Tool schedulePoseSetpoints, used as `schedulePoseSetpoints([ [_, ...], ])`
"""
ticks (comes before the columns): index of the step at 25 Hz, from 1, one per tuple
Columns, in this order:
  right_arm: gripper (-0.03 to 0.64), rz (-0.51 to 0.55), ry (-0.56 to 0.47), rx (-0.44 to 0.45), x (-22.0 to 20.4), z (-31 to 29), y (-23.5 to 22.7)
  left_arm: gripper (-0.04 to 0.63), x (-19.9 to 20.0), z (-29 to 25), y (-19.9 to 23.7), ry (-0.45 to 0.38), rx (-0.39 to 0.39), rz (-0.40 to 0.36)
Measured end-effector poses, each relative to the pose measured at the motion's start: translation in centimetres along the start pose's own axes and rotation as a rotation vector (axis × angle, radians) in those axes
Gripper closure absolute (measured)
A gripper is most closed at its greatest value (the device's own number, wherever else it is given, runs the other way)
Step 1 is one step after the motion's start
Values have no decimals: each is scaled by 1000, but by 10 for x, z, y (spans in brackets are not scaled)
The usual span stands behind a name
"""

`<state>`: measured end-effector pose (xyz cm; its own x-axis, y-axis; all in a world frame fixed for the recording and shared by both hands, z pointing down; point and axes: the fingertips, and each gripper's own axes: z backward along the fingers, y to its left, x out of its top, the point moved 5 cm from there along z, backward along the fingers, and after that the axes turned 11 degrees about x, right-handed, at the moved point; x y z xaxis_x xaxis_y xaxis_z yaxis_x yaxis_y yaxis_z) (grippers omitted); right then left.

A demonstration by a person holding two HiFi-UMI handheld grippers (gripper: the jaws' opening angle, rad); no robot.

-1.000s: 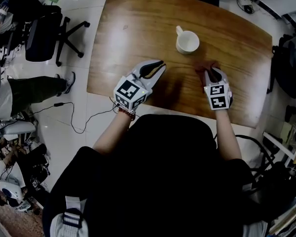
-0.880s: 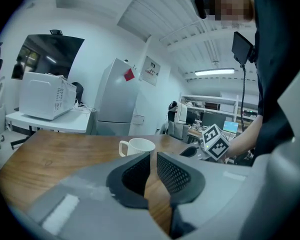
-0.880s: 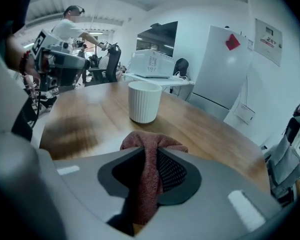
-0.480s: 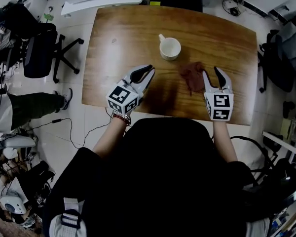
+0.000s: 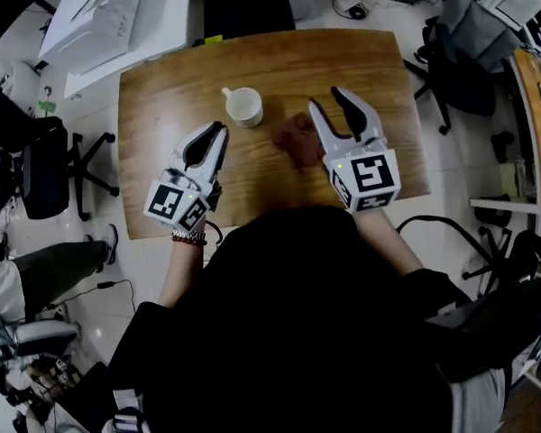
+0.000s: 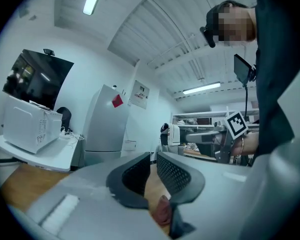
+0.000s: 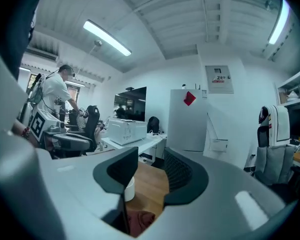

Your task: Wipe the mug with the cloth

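Clearly the main risk is at the right gripper. Its fingers are wide apart but are closing, and nothing is between them. The cloth lies crumpled on the desk, just beside the left finger and lower than its tip. If the fingers close where they are, I judge that they will catch only air or a thin edge of the cloth. A thin edge could slip out during wiping. From the right gripper view the cloth shows low at the base of the fingers, so the gripper is probably lifted above it, but the height is hard to read.

A second risk is the mug. It stands upright on the desk, free, near the cloth and between the two grippers. If it is wiped without support, it may slide or tip over.

As for the left gripper, its fingers are drawn together at the tips and hold nothing. They must open before they can steady the mug.
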<state>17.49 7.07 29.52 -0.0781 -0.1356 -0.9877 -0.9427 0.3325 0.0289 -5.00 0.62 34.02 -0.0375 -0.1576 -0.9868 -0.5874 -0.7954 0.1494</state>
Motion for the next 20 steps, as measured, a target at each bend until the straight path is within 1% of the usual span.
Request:
schedulePoseSetpoints([
  [3, 462, -40, 21, 6, -10, 0, -5, 561, -3, 1, -4, 12, 16, -2],
  [5, 466, -49, 27, -3, -12, 3, -8, 561, -8, 1, -6, 21, 19, 6],
  [13, 482, -42, 38, -22, -13, 3, -9, 561, -10, 7, 0, 31, 25, 7],
  [20, 492, -39, 30, -29, -14, 9, -11, 561, -8, 3, -8, 23, 19, -7],
])
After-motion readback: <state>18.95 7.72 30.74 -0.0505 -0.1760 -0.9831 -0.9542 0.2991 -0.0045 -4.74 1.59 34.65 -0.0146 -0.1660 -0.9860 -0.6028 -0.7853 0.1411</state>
